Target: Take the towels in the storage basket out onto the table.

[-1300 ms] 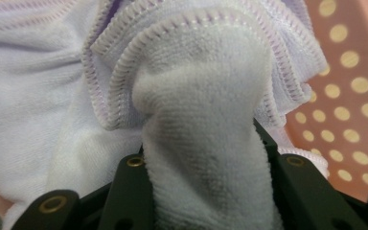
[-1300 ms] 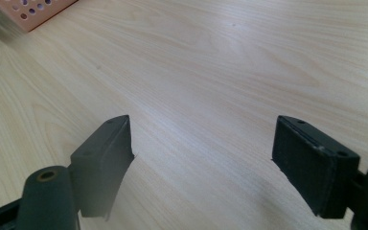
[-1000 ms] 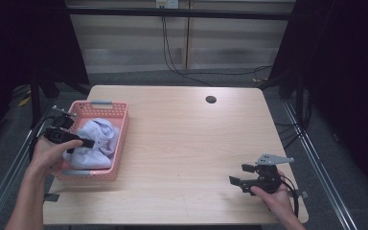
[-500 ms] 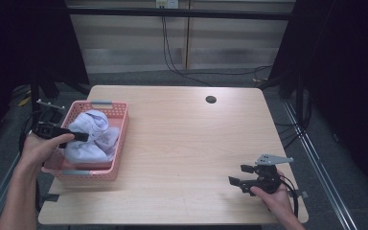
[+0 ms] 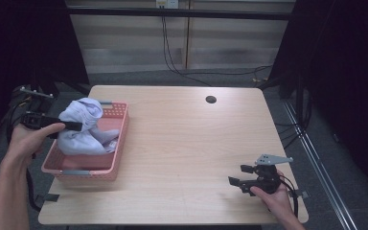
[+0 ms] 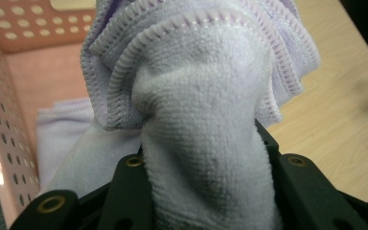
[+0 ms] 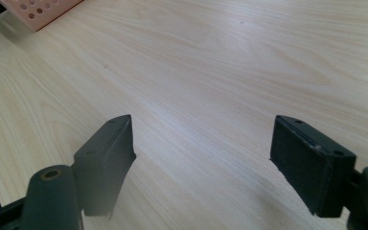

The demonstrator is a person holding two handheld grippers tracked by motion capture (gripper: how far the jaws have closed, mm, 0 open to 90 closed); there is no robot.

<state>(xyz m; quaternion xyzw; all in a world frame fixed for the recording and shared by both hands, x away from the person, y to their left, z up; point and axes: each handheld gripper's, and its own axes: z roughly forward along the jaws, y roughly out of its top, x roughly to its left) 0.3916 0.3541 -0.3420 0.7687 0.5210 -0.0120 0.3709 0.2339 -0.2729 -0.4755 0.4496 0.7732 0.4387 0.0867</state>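
A pale wooden desk [image 5: 182, 143] with rounded corners is taking up the middle of the high view, its grain running in long light streaks that are showing most plainly in the right gripper view. A small dark round hole [image 5: 211, 99] is sitting in the desk near its far edge. Behind the desk a light panelled wall [image 5: 124, 43] is standing with black cables [image 5: 182, 67] hanging down it and trailing along a grey floor [image 5: 297, 129], while dark curtains [image 5: 33, 43] are closing in the left and right sides of the room.

A pink perforated basket [image 5: 117, 143] is resting on the left part of the desk, near the left edge. The left claw [image 5: 64, 127] is gripping a lavender towel [image 5: 84, 127], its jaws pressing on a bunched fold of the cloth; the gripped part is standing raised above the basket while the lower part is lying inside it. In the left gripper view the towel [image 6: 206, 120] is bulging up between the two black jaws, its stitched hems folding over, with more lavender cloth lying on the basket [image 6: 9, 86] floor beneath.

The right claw [image 5: 242, 175] is hovering low over the near right corner of the desk, well apart from the basket, with its jaws standing wide and holding nothing; bare wood [image 7: 211, 72] is lying between them.
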